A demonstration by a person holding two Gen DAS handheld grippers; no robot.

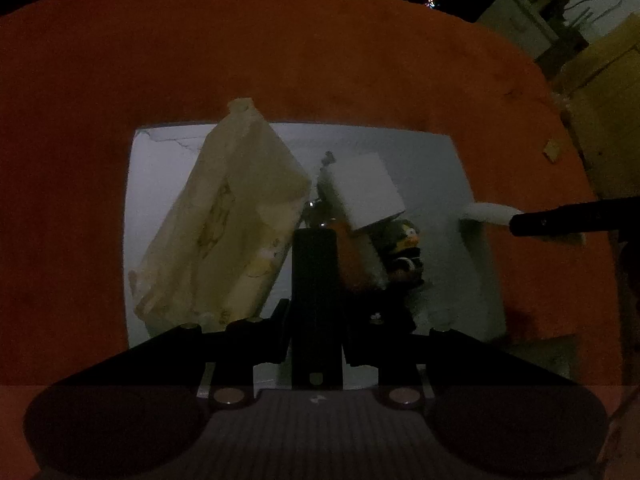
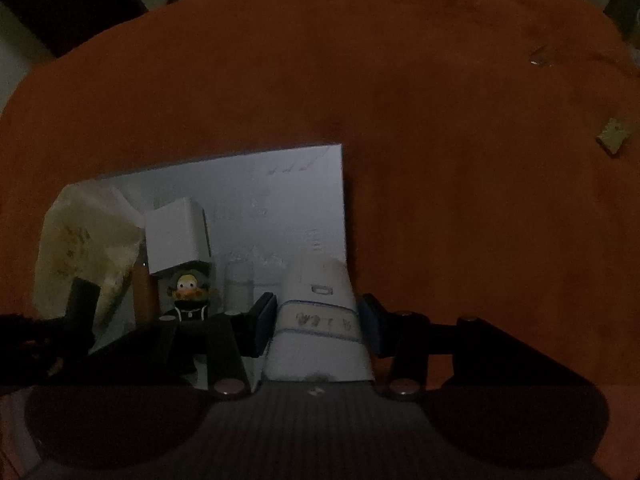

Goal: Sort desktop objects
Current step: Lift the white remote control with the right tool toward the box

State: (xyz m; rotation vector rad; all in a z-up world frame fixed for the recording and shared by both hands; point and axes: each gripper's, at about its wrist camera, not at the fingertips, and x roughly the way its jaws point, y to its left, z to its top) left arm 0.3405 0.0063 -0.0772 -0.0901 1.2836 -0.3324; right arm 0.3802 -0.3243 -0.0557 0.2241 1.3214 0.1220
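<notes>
A white shallow box (image 1: 448, 152) lies on the orange cloth. Inside it are a cream plastic packet (image 1: 224, 216), a small white cube box (image 1: 368, 188) and a duck figurine (image 1: 406, 240). My left gripper (image 1: 346, 248) points down into the box, shut on a slim orange stick (image 1: 352, 256) beside the packet. My right gripper (image 2: 318, 314) is shut on a white labelled bottle (image 2: 316, 280), its blue pads (image 2: 264, 320) pressing both sides, over the white box (image 2: 280, 184) at its right edge. The same view shows the figurine (image 2: 188, 286), the cube (image 2: 176, 236) and the orange stick (image 2: 142, 296).
The orange cloth (image 2: 440, 120) covers the table all round the box. A small tan scrap (image 2: 612, 136) lies on it at the far right. A short white cylinder (image 2: 238, 284) stands in the box by the figurine. Beyond the table's far edge are dark furniture and cartons (image 1: 600, 72).
</notes>
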